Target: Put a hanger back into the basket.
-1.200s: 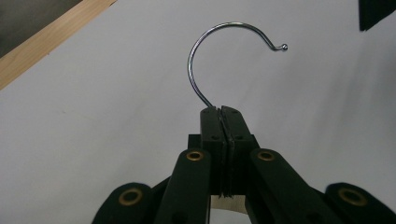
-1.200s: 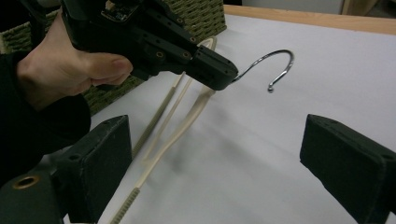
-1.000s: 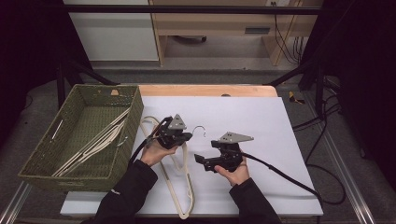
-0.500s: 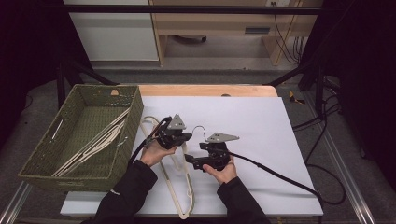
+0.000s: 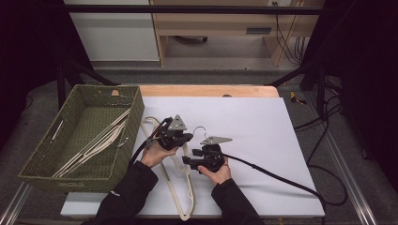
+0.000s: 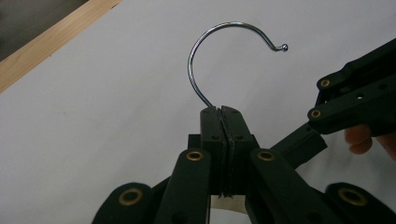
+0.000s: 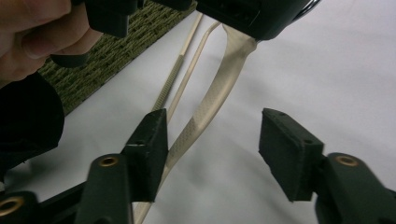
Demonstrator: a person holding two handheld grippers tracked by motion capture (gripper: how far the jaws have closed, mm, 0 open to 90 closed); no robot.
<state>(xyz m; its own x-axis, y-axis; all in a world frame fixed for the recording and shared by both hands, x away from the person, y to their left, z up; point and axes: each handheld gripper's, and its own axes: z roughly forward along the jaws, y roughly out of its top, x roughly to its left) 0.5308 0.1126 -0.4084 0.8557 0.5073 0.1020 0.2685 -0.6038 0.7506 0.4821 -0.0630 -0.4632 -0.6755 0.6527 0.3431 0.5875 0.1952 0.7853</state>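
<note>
Near the front edge of the white table [image 5: 263, 140], left of its middle: a cream hanger [image 5: 180, 197], lifted at the neck, arms trailing down to the front edge. Left gripper [image 6: 223, 122] clamped tight on the hanger's neck just below the metal hook [image 6: 210, 51], jaws pressed together with the wire rising from between them; hook curling free above bare white surface, its ball tip close to the right gripper's linkage. Right gripper [image 7: 212, 140] just beside the left one on the side away from the basket, jaws part-open and just closing in, straddling one arm of the hanger; left pad close against that arm, right pad well apart from it, no squeeze yet. Woven green basket [image 5: 44, 159] along the left edge of the table, more pale hangers [image 5: 94, 140] lying inside, its near wall close to the left forearm. Wide open room toward the right edge and far edge of the table, a wooden strip [image 5: 206, 90] showing along the far edge. Black cable [image 5: 281, 176] trailing from the right gripper to the front right corner
</note>
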